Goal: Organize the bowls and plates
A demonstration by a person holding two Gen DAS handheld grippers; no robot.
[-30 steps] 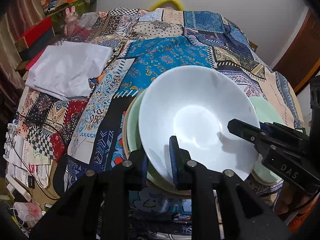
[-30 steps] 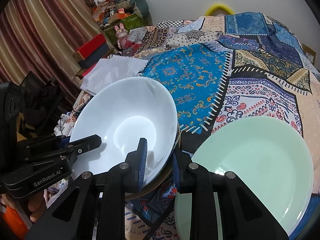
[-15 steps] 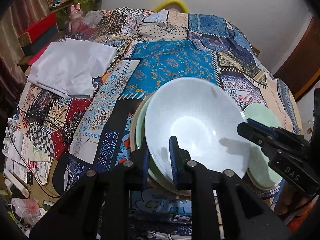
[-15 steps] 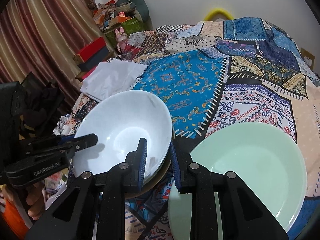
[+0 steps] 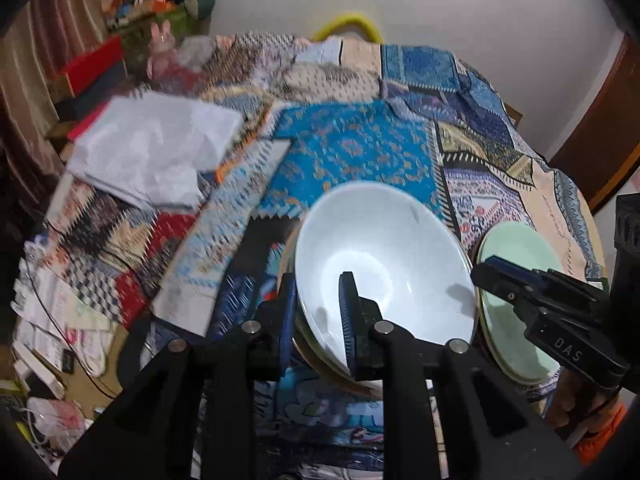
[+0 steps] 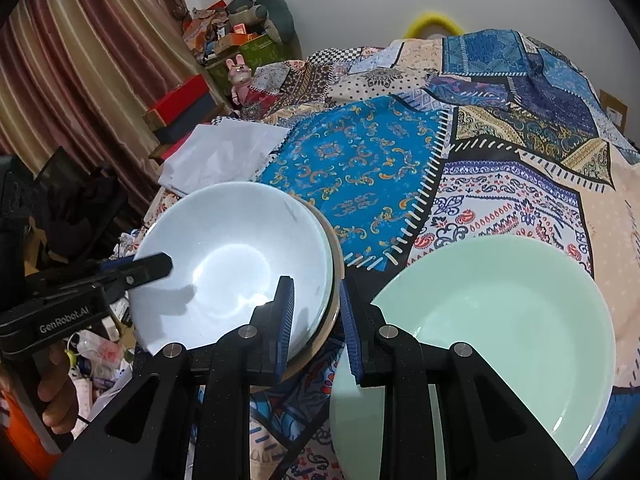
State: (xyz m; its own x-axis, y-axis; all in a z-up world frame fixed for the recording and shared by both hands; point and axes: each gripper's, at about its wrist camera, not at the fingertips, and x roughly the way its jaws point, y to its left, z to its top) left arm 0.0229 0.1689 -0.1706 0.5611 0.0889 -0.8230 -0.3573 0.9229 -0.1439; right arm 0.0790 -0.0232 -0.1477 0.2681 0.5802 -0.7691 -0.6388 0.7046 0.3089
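Two fisheye views, taken one after the other.

Left wrist view: left gripper (image 5: pixel 318 320) at near centre, jaws narrowly parted and straddling the near rim of a white bowl (image 5: pixel 384 264), one blue pad outside the wall, one inside; whether pressing or only flanking, cannot tell. Bowl nested on a stack of plates (image 5: pixel 287 258), only tan and greenish edges peeking out at its left and near side. Stack resting on a patchwork quilt (image 5: pixel 352 148) covering the bed. Just right of the bowl, a pale green plate (image 5: pixel 516 240), lying flat. Right gripper (image 5: pixel 496 276) reaching in from the right, its tip over the gap between bowl and green plate. Far left on the quilt, folded white cloth (image 5: pixel 152 148), blurred.

Right wrist view: right gripper (image 6: pixel 316 320) at near centre, jaws narrowly parted around the right rim of the white bowl (image 6: pixel 224 256) and the tan plate edge (image 6: pixel 338 264) beneath it, left pad inside the bowl, right pad outside; firm grip or not, cannot tell. Pale green plate (image 6: pixel 500 312) at near right, flat on the quilt (image 6: pixel 360 168), close beside the bowl. Left gripper (image 6: pixel 140 268) entering from the left, tip over the bowl's left rim. White cloth (image 6: pixel 224 152) beyond the bowl.
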